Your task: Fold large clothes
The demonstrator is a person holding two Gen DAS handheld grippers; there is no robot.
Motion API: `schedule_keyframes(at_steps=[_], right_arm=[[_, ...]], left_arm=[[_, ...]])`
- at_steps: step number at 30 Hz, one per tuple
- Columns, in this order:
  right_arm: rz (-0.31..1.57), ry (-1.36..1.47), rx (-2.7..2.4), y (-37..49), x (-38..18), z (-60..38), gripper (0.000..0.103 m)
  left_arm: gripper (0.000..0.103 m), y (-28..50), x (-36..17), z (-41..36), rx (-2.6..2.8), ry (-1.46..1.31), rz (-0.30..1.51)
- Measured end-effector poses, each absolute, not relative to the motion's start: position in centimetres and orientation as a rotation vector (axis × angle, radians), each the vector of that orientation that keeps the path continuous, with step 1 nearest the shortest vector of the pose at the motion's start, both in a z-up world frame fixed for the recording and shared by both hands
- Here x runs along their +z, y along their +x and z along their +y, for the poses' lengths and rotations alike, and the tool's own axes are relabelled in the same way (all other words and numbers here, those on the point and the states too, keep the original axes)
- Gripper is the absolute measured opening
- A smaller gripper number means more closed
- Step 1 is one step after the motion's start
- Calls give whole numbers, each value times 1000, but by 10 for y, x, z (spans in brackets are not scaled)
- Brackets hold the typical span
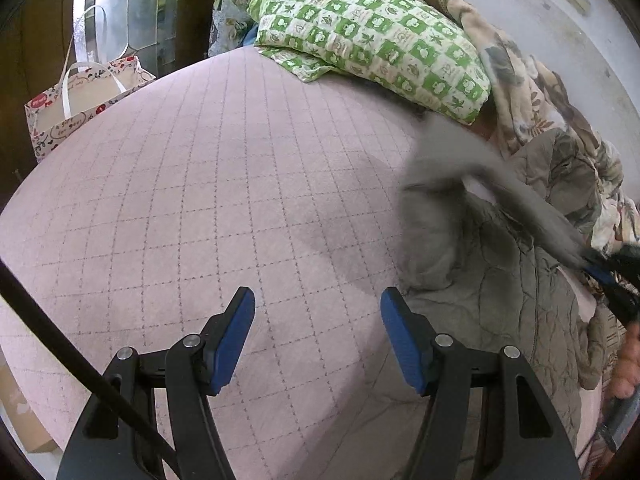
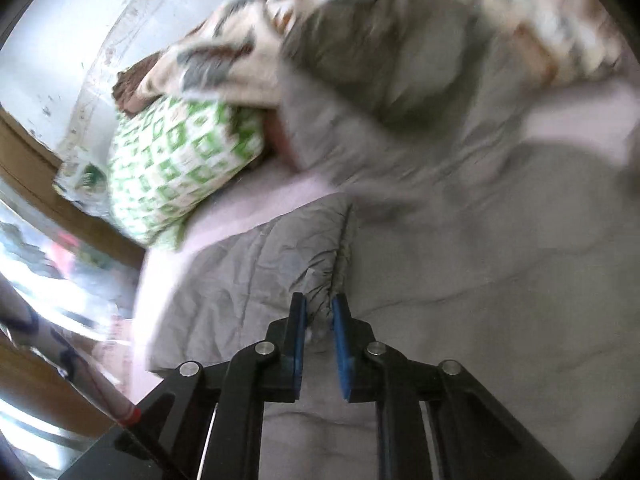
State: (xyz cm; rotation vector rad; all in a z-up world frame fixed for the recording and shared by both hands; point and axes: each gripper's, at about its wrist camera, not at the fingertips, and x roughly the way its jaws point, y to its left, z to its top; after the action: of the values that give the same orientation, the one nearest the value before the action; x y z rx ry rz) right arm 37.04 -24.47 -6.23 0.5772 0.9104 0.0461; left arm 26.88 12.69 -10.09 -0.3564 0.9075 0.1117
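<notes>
1 grey garment (image 2: 280,264) bunched lengthwise in right gripper (image 2: 319,312); left gripper (image 1: 318,312) empty.

Both tools share one build. The left gripper (image 1: 318,300) has two black angular arms with silver round screws at the joints, tipped with flat blue fingers (image 1: 236,340). A thin black rod crosses the lower left of its view. The right gripper (image 2: 319,312) has matching black arms and blue fingers (image 2: 341,344).
</notes>
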Motion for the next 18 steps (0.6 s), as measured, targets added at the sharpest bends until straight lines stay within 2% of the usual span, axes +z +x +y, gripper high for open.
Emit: schedule_keyframes(at_steps=[7,11,14,18], right_arm=[[915,402,-282,322,-60,-343,14],[969,351,-485,305,-91,-399,13],[1030,414,-523,299,-122,-427,14],[1072,470,-542,291,-146,-437,22]], left_arm=[[64,269,-104,113,93,-324,926],[64,269,-105,101,80,-284,927],[64,270,-107,90,78,-247,932],[64,272,-112,81,65,-217,952]])
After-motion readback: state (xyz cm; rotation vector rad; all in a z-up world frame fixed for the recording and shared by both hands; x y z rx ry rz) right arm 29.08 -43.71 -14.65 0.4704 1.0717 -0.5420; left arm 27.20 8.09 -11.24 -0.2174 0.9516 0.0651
